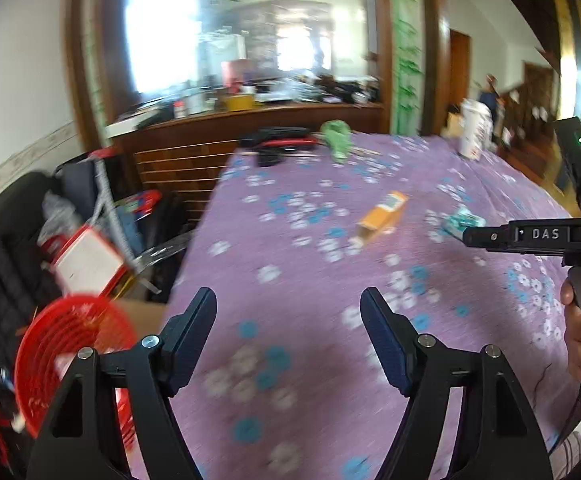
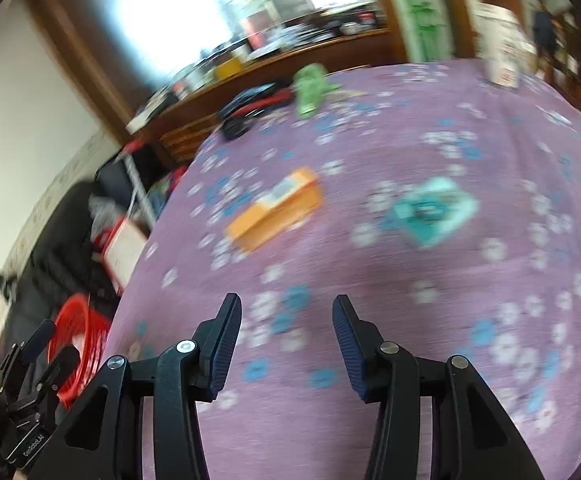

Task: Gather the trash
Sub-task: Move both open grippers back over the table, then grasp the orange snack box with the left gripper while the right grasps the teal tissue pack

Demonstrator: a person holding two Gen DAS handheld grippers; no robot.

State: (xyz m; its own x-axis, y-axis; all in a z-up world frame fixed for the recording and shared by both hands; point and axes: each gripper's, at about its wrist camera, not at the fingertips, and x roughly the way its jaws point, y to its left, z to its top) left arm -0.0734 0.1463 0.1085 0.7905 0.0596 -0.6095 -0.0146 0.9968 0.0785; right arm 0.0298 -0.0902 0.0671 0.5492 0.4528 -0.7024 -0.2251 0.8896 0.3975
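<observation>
A: Item one, left tool (image 1: 288, 308): jaws apart, nothing between them, hanging over the purple flowered surface (image 1: 310, 360). Item two, right tool (image 2: 286, 318): jaws also parted, narrower, empty.

B: And the trash?

A: Orange carton (image 2: 276, 208), lying flat, ahead of the right tool and a little to its left. Teal packet (image 2: 434, 210), flat, ahead and to its right. Both well apart from the tips.

B: Which hand is nearer?

A: The right, I'd judge; in its view both pieces loom larger. From the left tool the carton (image 1: 384, 216) lies farther ahead and rightward, and the packet (image 1: 460, 222) sits just beyond the right tool's arm.

B: Carton's long axis?

A: Diagonal to the right tool: near end down-left, far end up-right. Closing across its short side would call for a wrist turn.

B: Bin?

A: Red basket (image 1: 70, 360), off the surface edge, left of the left tool.
</observation>
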